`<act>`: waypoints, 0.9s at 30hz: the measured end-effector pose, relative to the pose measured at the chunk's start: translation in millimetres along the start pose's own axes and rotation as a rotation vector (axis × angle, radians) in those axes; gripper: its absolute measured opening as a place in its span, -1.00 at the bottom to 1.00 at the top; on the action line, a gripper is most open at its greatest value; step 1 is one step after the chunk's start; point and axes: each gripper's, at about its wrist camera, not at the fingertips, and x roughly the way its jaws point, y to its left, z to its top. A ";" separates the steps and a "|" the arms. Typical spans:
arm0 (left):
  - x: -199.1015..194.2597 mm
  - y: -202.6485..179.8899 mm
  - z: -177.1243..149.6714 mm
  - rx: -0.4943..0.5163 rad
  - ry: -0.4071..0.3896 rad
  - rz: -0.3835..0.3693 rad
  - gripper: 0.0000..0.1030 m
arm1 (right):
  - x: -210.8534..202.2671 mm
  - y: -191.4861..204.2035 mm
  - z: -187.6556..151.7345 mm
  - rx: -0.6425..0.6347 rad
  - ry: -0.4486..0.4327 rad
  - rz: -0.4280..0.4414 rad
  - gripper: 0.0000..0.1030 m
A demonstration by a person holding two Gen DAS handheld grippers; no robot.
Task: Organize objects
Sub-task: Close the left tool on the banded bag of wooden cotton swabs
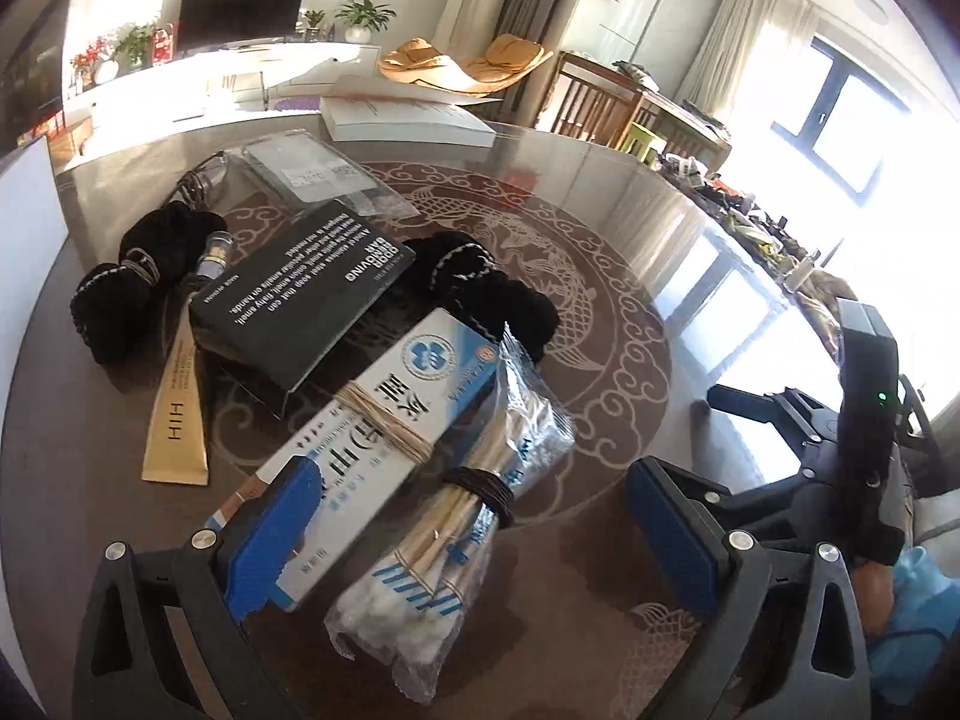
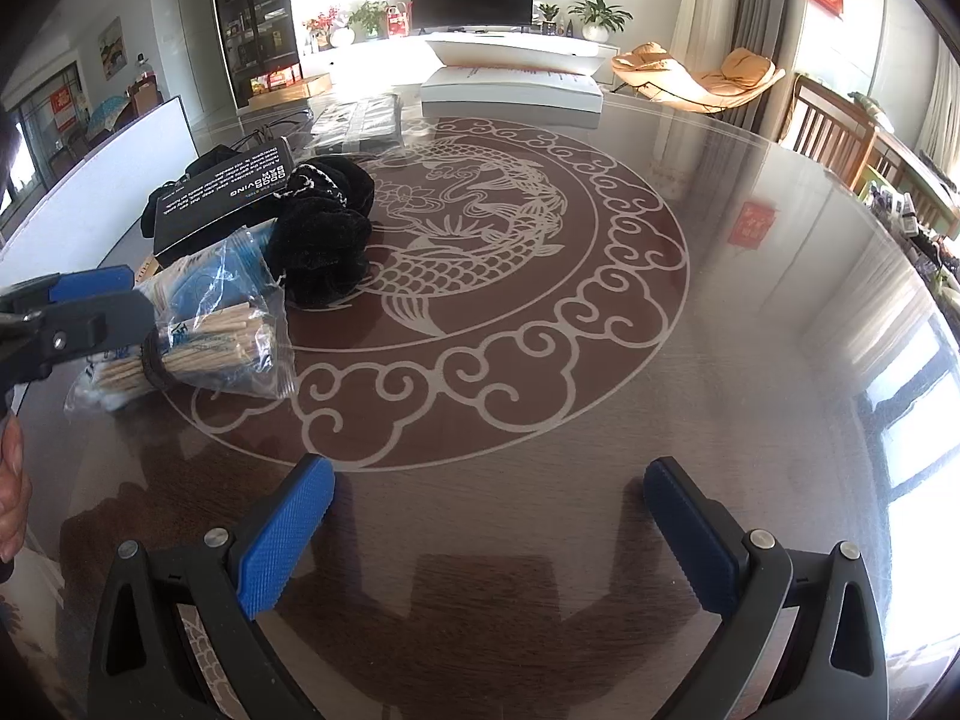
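In the left wrist view my left gripper [image 1: 474,516] is open above a white and blue medicine box [image 1: 372,456] bound with a rubber band and a plastic bag of cotton swabs [image 1: 456,534]. Both lie between its fingers. Beyond them are a black box [image 1: 300,294], a black velvet pouch [image 1: 486,294], a second black pouch [image 1: 144,276] and a tan tube [image 1: 177,414]. My right gripper [image 2: 489,516] is open and empty over bare table. In its view the left gripper [image 2: 78,312] hovers over the swab bag [image 2: 216,330], next to the black pouch [image 2: 324,240] and black box [image 2: 222,204].
The round glass-topped table [image 2: 600,360] has a fish pattern. A white book [image 2: 510,90] and a clear plastic package [image 2: 360,120] lie at its far side. A white board [image 2: 90,180] stands at the left edge. Wooden chairs [image 2: 840,138] stand to the right.
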 end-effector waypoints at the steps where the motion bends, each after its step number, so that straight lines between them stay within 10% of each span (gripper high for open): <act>1: -4.6 -2.6 -3.6 0.001 0.001 -0.023 0.99 | -0.1 0.3 0.0 0.000 0.000 0.000 1.00; 9: -9.1 8.8 10.3 -0.044 -0.040 0.187 0.98 | 0.2 0.2 0.2 0.000 0.000 0.000 1.00; 18: 30.3 -46.1 -9.7 0.256 0.084 0.289 -0.06 | 0.5 0.7 0.2 0.000 0.000 0.000 1.00; 20: 36.2 -45.9 -11.9 0.230 0.094 0.298 -0.38 | 0.5 0.6 0.2 0.001 0.000 0.000 1.00; 27: 3.8 -52.5 -60.6 0.058 0.054 0.278 -0.43 | 1.2 0.8 0.8 0.000 0.000 0.003 1.00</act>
